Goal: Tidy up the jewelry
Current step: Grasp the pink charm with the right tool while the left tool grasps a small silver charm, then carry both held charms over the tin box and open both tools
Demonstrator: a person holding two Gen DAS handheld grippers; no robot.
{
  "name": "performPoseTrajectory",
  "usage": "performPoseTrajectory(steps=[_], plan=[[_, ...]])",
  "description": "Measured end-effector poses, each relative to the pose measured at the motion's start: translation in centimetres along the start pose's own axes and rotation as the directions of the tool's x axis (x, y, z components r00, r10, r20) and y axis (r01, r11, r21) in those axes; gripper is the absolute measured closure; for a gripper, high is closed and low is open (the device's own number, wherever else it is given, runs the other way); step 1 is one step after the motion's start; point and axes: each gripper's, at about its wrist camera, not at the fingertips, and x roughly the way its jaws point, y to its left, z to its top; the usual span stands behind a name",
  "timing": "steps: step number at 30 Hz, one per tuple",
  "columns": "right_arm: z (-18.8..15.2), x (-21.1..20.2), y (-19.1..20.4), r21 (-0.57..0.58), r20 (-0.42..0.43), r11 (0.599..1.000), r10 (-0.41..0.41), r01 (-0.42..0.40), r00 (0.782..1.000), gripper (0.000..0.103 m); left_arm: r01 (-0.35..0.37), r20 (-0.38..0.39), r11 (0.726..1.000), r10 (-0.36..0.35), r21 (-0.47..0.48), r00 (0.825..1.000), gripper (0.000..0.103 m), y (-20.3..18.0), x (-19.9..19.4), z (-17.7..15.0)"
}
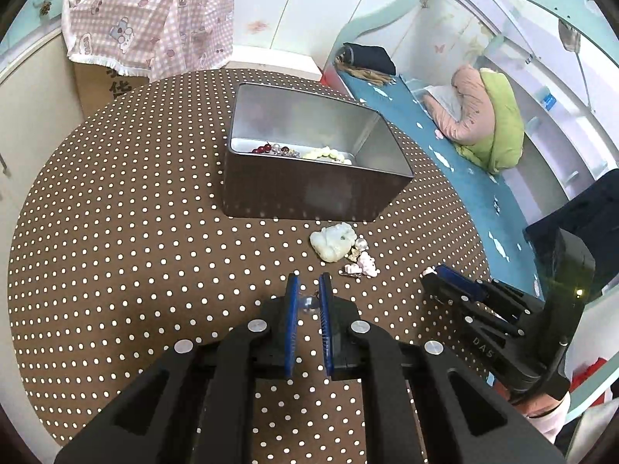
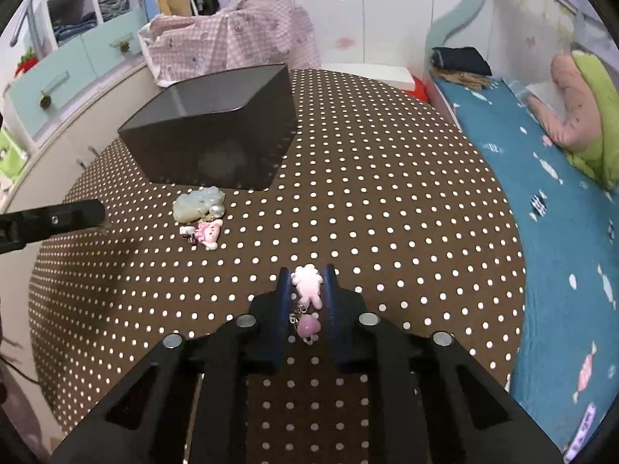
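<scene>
Left wrist view: left tool (image 1: 308, 290) clamped on a small clear bead (image 1: 308, 303), hard to identify. Right tool (image 2: 307, 276) clamped on a pink bear charm (image 2: 308, 284). Metal tin (image 1: 309, 162) and loose jewelry (image 1: 340, 249) rest on the polka-dot tabletop (image 1: 116, 232); its near wall hides most contents. Bed (image 2: 541, 212) at right.
</scene>
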Motion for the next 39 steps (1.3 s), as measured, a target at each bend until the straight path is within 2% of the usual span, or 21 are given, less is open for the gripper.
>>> performPoseTrajectory(steps=[7,15,23,31,39], plan=[[0.1,-0.5,0.3,0.015,-0.006,1.000,-0.006,0.006,1.000,0.086,0.008,0.009,1.000,-0.008,-0.002,1.000,0.094,-0.1,0.6,0.4],[1.4,-2.6,0.2,0.039,0.042,0.999,0.005,-0.007,0.999,0.086,0.016,0.036,1.000,-0.016,-0.002,0.999,0.094,0.7,-0.1,1.2],[5.4,-4.3,0.9,0.049,0.107,0.998,0.040,-0.045,0.993,0.086,0.024,0.095,0.999,-0.027,0.029,0.995,0.094,0.1,-1.7,3.7],[10.4,-5.8,2.8,0.038,0.182,0.996,0.077,-0.085,0.980,0.086,0.034,0.164,0.996,-0.047,0.077,0.985,0.094,-1.2,-3.1,7.6],[14.0,-4.4,3.9,0.046,0.183,0.992,0.109,-0.119,0.977,0.086,0.024,0.171,0.995,-0.041,0.100,0.984,0.094,-1.5,-2.3,10.2]])
